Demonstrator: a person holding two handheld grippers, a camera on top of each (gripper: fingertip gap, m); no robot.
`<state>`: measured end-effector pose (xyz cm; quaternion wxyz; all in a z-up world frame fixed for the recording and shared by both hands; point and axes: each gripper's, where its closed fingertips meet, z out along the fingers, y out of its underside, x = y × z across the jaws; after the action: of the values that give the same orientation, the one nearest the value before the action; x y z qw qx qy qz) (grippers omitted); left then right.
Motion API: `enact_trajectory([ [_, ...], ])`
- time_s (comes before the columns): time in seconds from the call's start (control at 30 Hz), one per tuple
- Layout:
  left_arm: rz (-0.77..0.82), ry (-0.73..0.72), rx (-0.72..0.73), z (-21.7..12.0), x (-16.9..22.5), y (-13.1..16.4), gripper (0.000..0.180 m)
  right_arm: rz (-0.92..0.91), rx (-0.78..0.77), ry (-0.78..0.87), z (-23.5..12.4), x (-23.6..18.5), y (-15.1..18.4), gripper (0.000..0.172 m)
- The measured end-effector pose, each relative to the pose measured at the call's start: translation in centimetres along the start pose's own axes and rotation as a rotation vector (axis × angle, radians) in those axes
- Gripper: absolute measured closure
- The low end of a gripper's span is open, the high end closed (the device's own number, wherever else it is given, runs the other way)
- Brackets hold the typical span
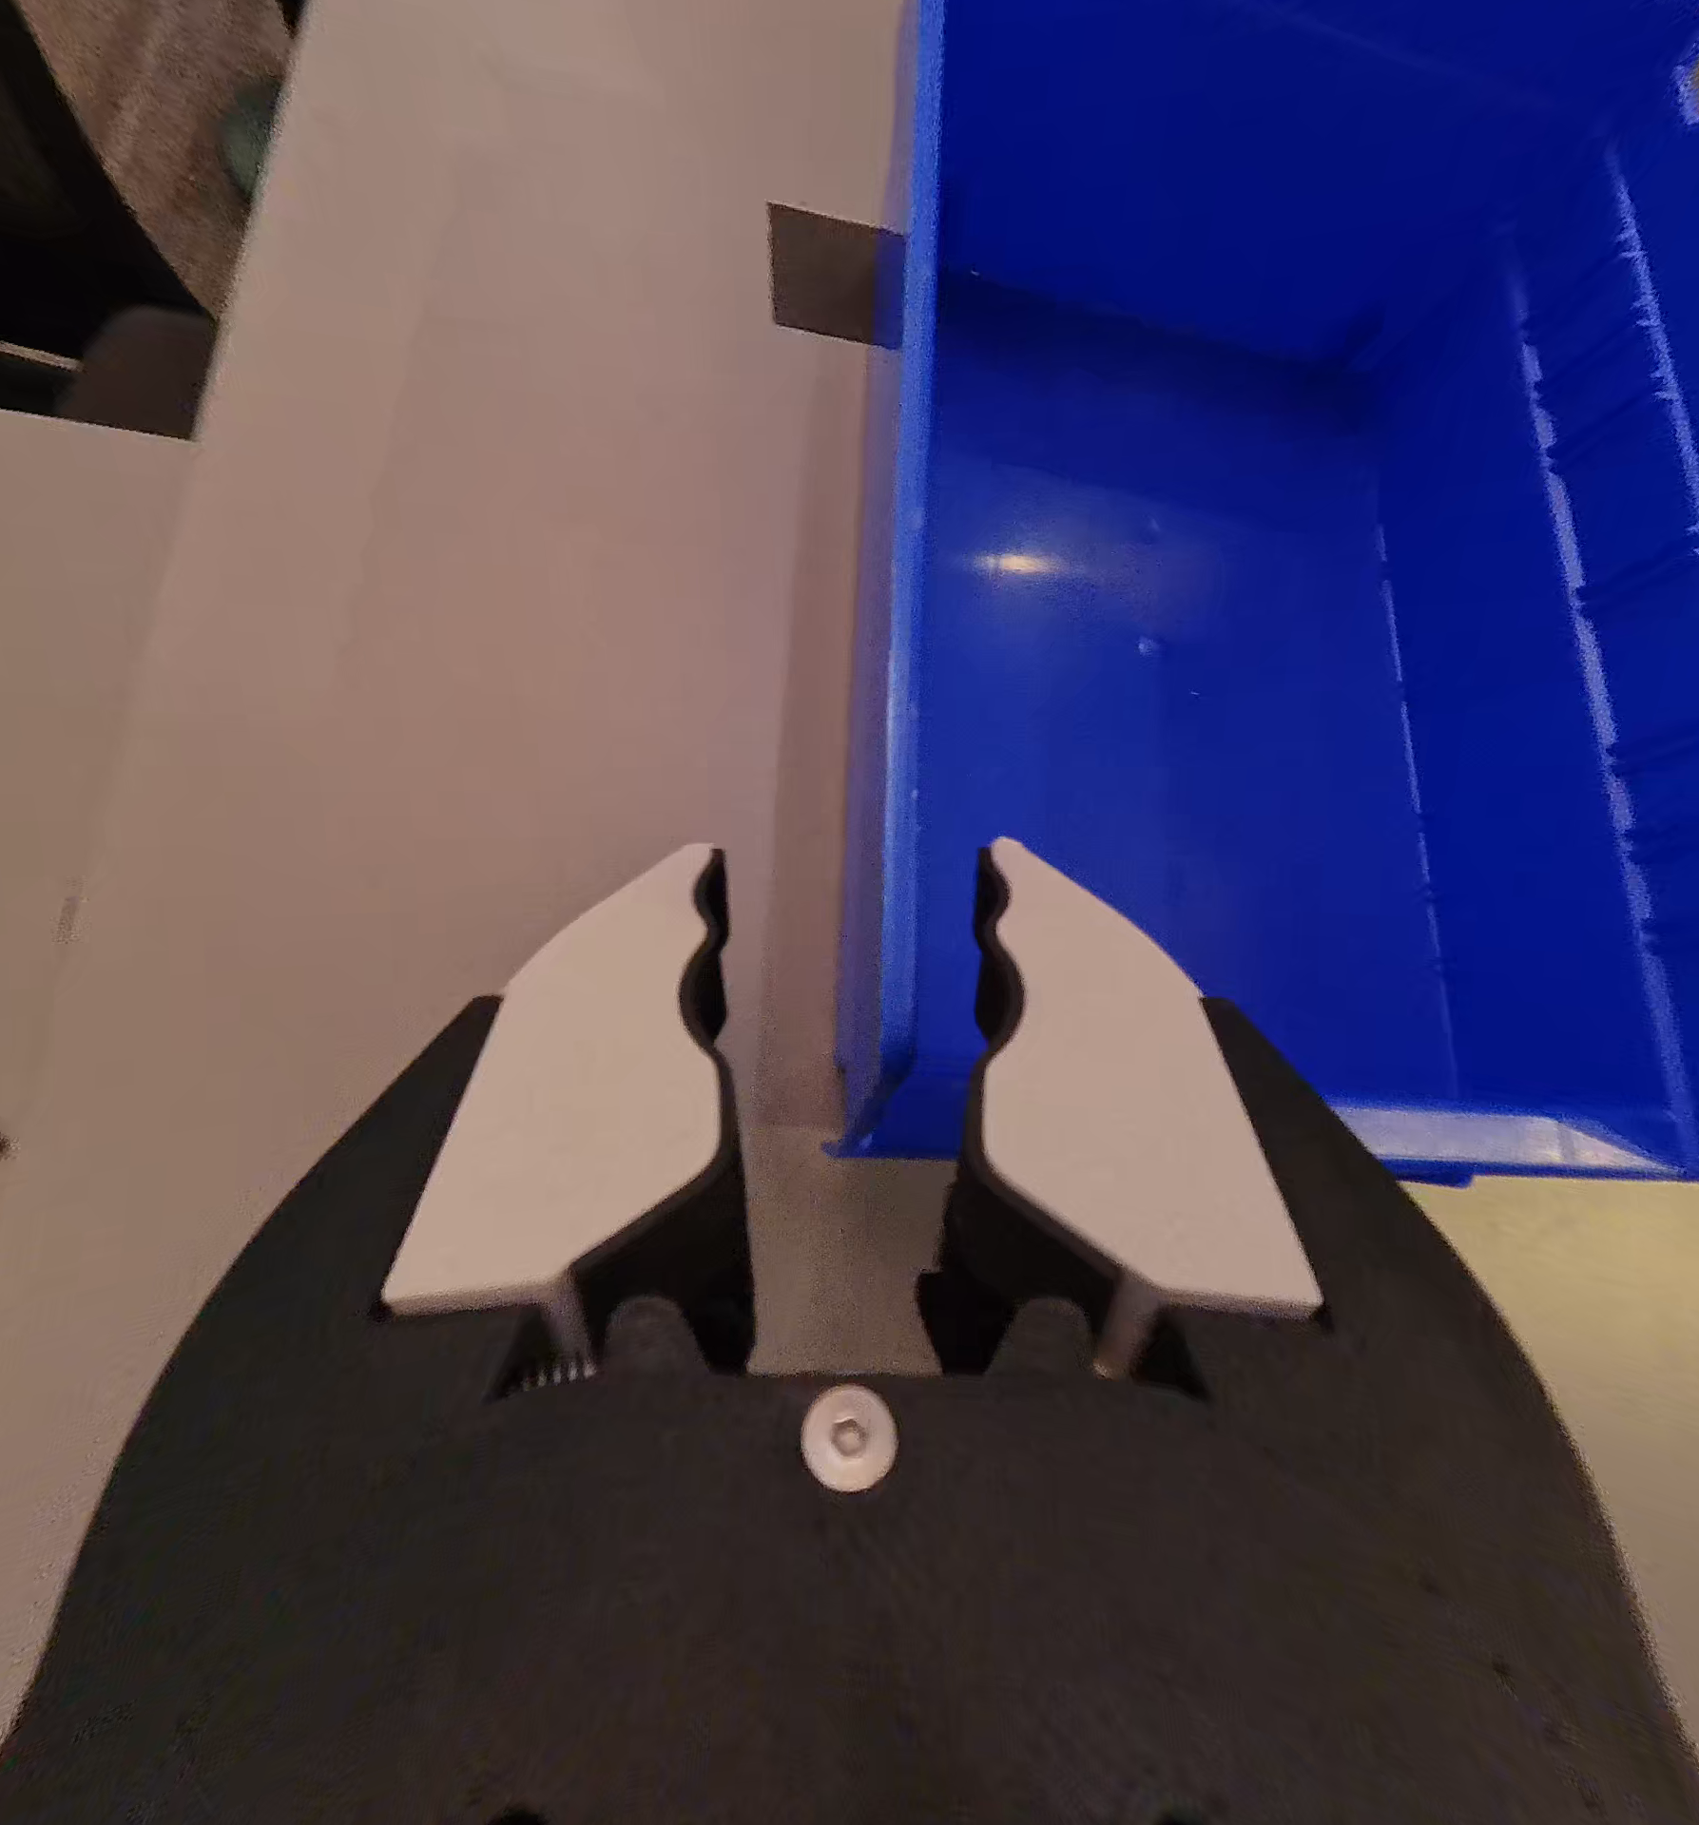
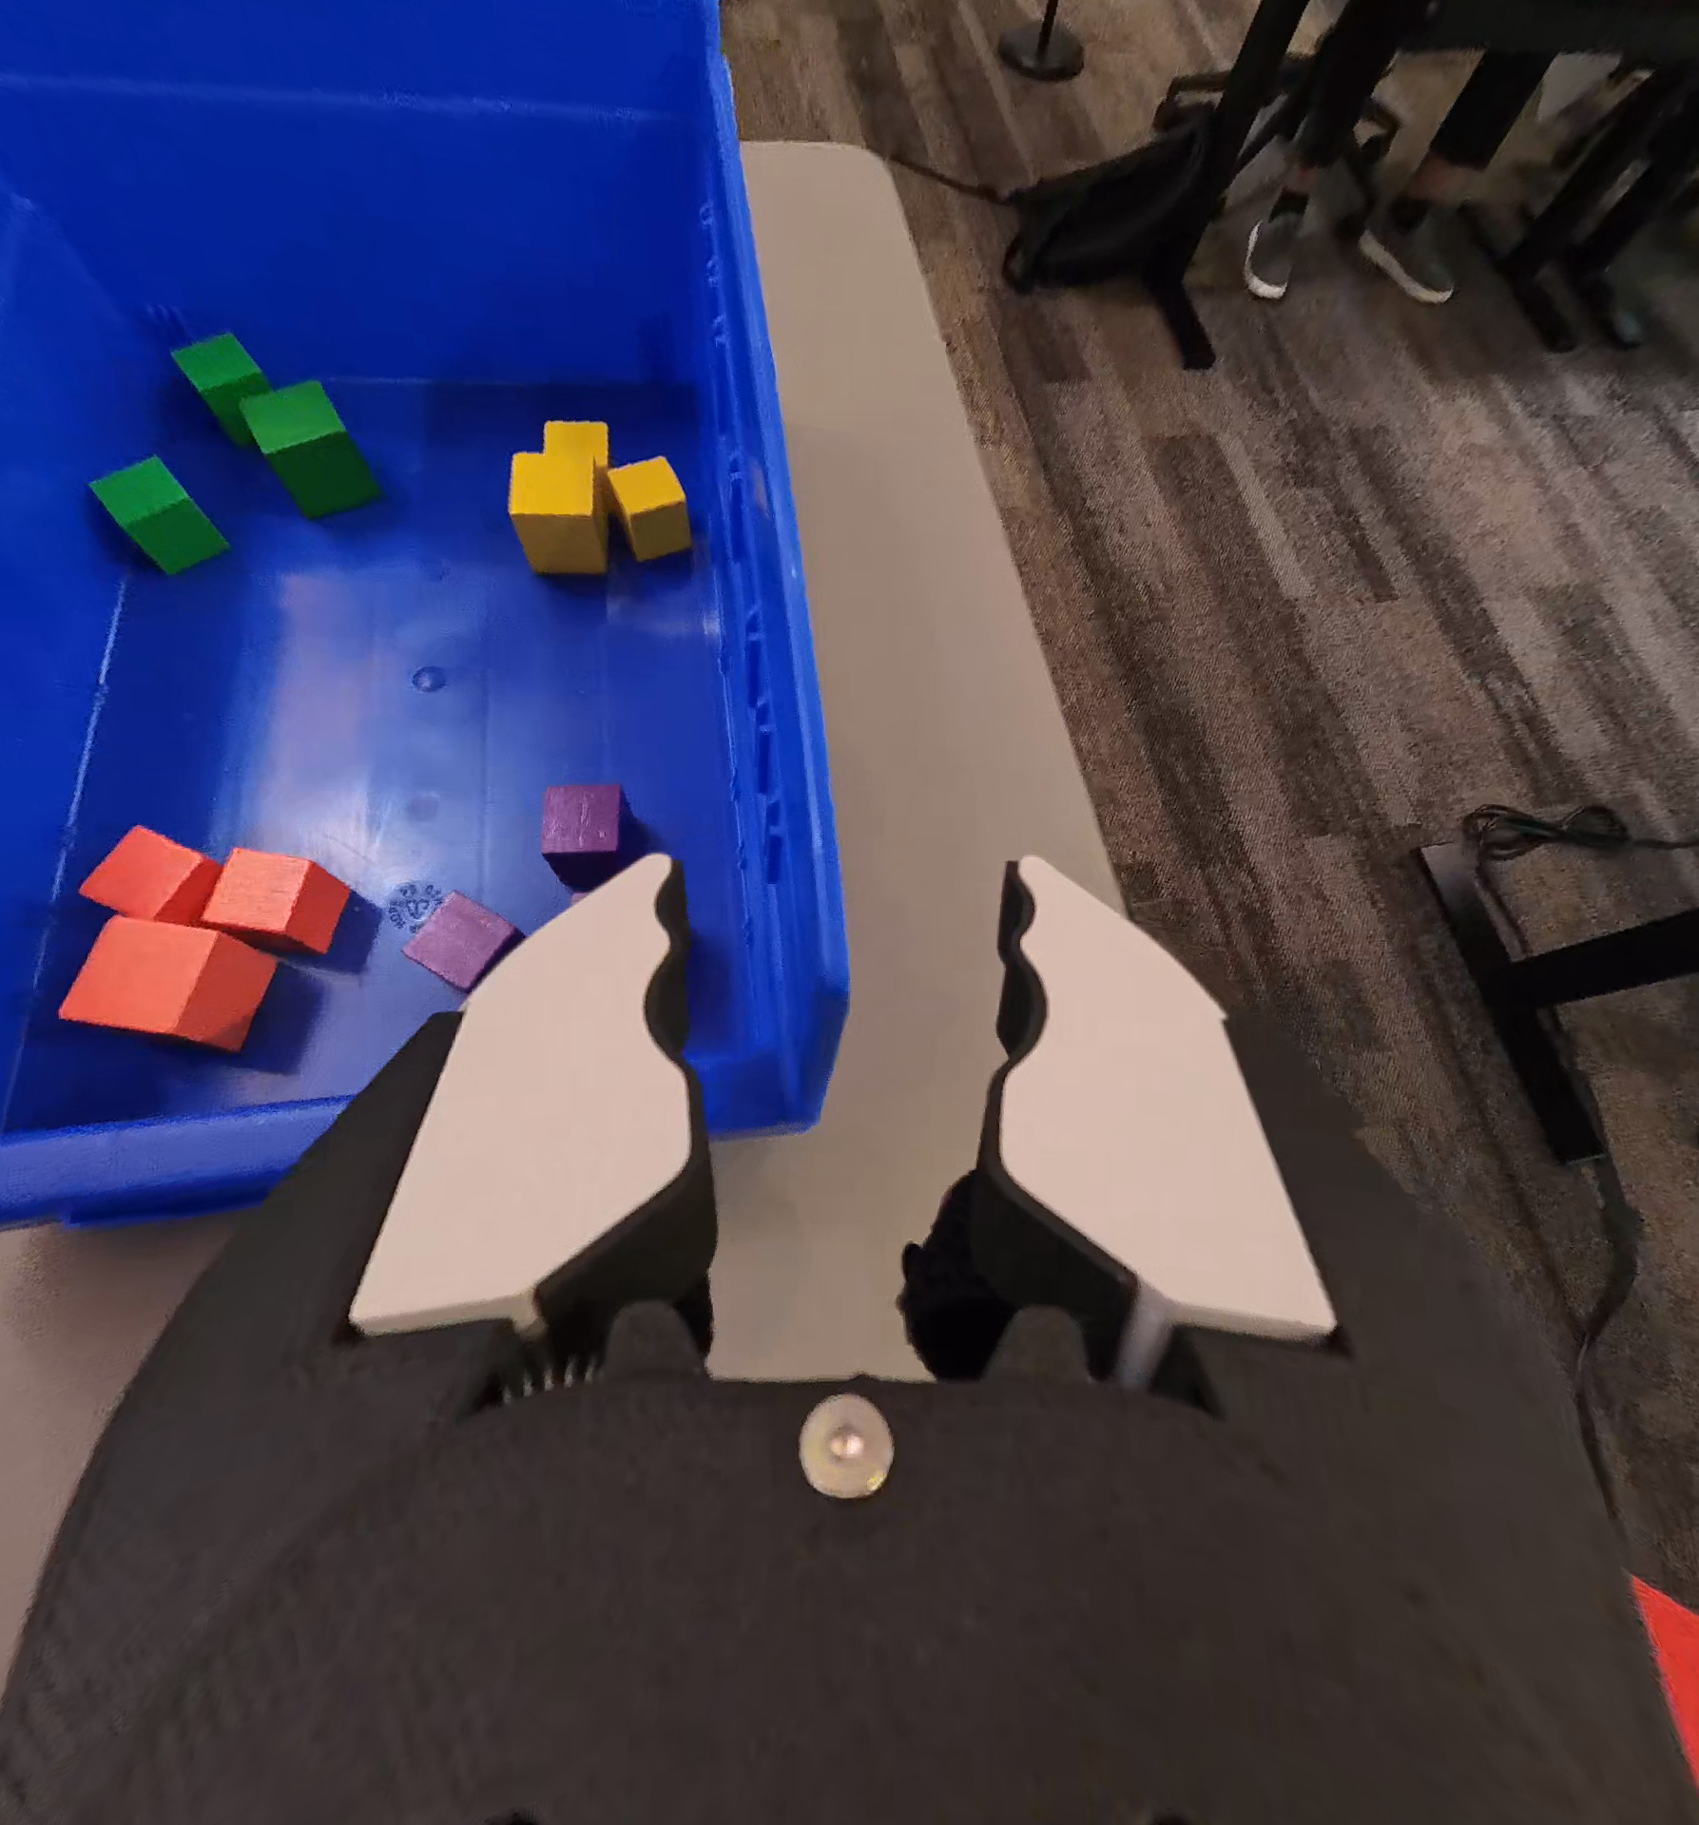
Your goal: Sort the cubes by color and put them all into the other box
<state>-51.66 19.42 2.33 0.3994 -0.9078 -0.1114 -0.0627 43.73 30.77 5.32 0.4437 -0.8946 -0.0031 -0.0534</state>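
- Left box [image 1: 1171, 691], blue, seen from the left wrist view: floor bare as far as visible, no cubes in it; far right portion cut off by the frame edge
- Right box [image 2: 766, 691], blue, on the table [image 2: 885, 494]: holds all cubes in sight, grouped by colour
- Green cubes [image 2: 307, 444], three, far-left area of the floor, two touching, one just beside
- Yellow cubes [image 2: 568, 504], three, far-right corner, clustered and touching
- Red cubes [image 2: 173, 973], three, near-left corner, bunched together
- Purple cubes [image 2: 578, 820], two plainly visible near the right wall; possibly a third hidden behind the claw finger, cannot tell
- Left claw [image 1: 850, 869]: parted moderately, nothing between the pads, poised over the left wall of the bare box
- Right claw [image 2: 840, 879]: parted wider, nothing held, straddling the right box's wall and the table beside it
- Judgement: sorting and transfer look finished or nearly so; nothing in hand, no stray cube seen on the table
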Motion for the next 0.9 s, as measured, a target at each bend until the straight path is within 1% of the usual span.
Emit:
enact_trajectory([
  [0.03,-0.010,0.026,-0.007,0.3,0.3,0.2,0.141,0.002,-0.004,-0.020,0.3,-0.4,0.1,0.112],
  [0.1,-0.032,0.057,-0.015,0.9,0.7,0.4,0.151,-0.017,-0.033,-0.015,0.9,-0.4,0.6,0.118],
  [0.13,-0.047,0.077,-0.016,1.1,0.9,0.5,0.154,-0.018,-0.053,-0.015,1.2,-0.5,0.9,0.123],
  [0.17,-0.059,0.089,-0.024,1.4,1.0,0.7,0.155,-0.012,-0.068,-0.015,1.4,-0.4,1.1,0.123],
  [0.2,-0.059,0.094,-0.030,1.6,1.1,0.9,0.162,-0.003,-0.063,-0.012,1.6,-0.3,1.1,0.125],
  [0.27,-0.054,0.100,-0.024,1.9,1.3,1.0,0.164,0.014,-0.044,-0.029,1.9,-0.3,1.0,0.135],
  [0.33,-0.065,0.107,-0.026,1.9,1.3,0.9,0.164,0.000,-0.087,-0.053,2.4,-0.6,1.8,0.141],
  [0.47,-0.046,0.086,-0.037,1.8,1.1,1.0,0.170,-0.014,-0.079,-0.085,3.1,-1.2,2.1,0.154],
  [0.57,-0.017,0.056,-0.057,1.7,0.9,1.2,0.175,0.055,-0.067,-0.173,2.9,-2.2,1.8,0.166],
  [0.63,0.002,0.062,-0.072,1.7,1.1,1.3,0.175,0.026,-0.062,-0.165,2.9,-2.3,1.9,0.166],
  [0.77,0.011,0.060,-0.072,1.2,1.5,1.6,0.176,0.030,-0.082,-0.199,2.4,-2.9,2.0,0.166],
  [0.9,0.021,0.057,-0.092,-0.4,1.8,2.0,0.176,-0.002,-0.102,-0.211,1.6,-3.4,2.0,0.166],
])
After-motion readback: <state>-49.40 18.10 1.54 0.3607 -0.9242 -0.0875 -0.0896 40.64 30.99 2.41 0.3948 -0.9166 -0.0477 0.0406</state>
